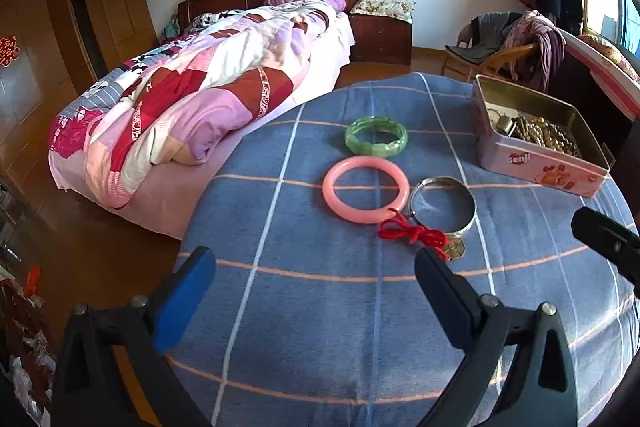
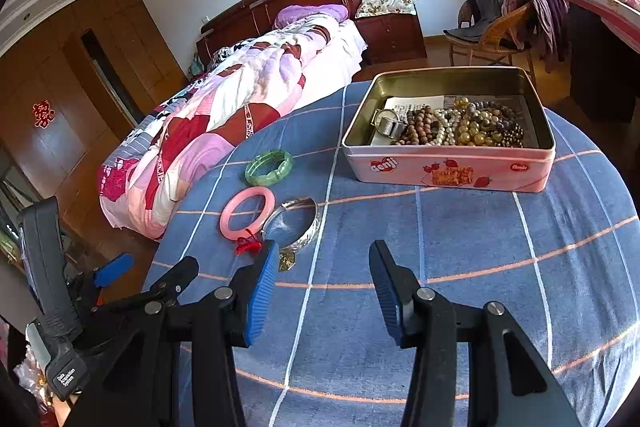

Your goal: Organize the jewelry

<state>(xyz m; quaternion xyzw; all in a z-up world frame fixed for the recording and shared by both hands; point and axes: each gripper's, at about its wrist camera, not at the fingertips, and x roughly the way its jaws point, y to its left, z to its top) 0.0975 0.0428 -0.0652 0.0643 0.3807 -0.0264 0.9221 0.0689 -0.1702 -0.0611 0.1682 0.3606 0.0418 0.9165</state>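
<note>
Bangles lay loose left of the tin (image 2: 448, 171), so with my left gripper (image 1: 316, 267) and right gripper (image 2: 324, 267) both spread and empty, I judged pinching the near silver bangle (image 2: 298, 223) across its rim best.

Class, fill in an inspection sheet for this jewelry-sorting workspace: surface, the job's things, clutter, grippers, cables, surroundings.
Surface: round table under a blue checked cloth.
Job's things: green bangle, pink bangle and silver bangle lie loose on the cloth; a red cord with a gold charm lies at the pink and silver ones. The open pink tin holds bead strings and a watch.
Clutter: nothing seen on the table besides these.
Grippers: left gripper open, empty, above the cloth; right gripper open, empty.
Cables: nothing seen.
Surroundings: unmade bed, chair with clothes, wooden wardrobe.
</note>
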